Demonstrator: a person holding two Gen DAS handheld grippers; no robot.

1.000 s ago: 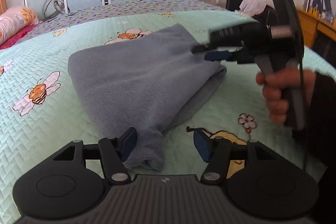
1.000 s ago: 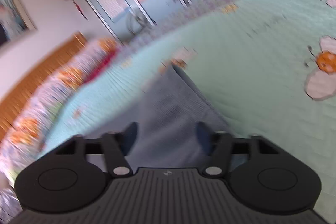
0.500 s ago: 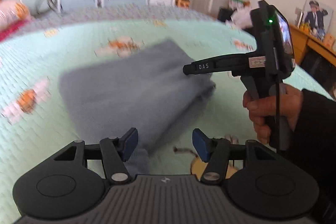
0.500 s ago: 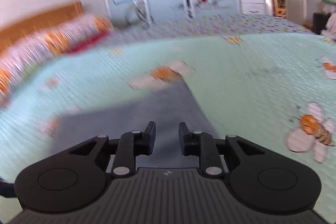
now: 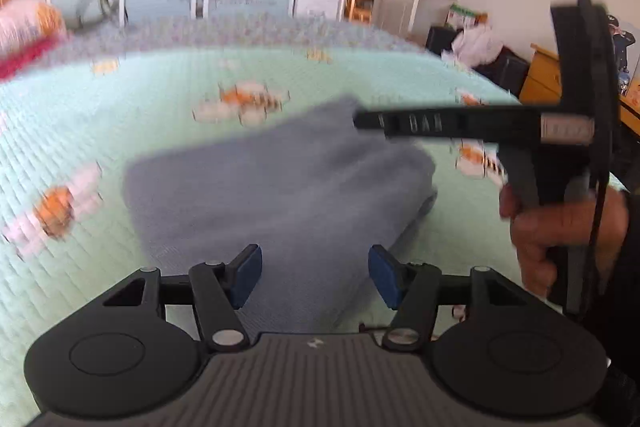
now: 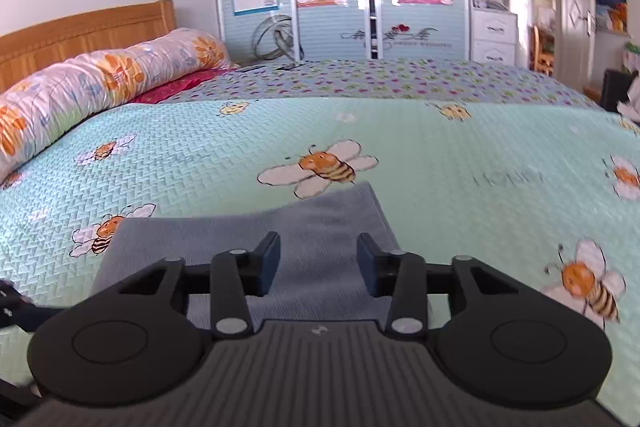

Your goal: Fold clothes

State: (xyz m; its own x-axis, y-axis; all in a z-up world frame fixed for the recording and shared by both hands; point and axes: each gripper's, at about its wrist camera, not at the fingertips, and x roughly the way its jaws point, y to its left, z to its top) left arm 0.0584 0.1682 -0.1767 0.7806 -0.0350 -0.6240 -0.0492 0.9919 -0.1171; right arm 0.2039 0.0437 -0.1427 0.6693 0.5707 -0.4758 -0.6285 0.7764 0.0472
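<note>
While its jaws widen, right gripper [image 6: 318, 263] and unclenched left gripper [image 5: 316, 275], both empty, above folded grey garment [image 5: 280, 187].

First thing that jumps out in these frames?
The folded blue cloth lying mid-bed on the mint bee-print bedspread. Above its near edge the right tongs are opening with nothing pinched. The left tongs hover open over the cloth's other side.

R gripper [image 6: 318, 263] rolled level, lifted off folded blue garment [image 6: 320, 223]; its jaws, shut before, now opening, empty.
</note>
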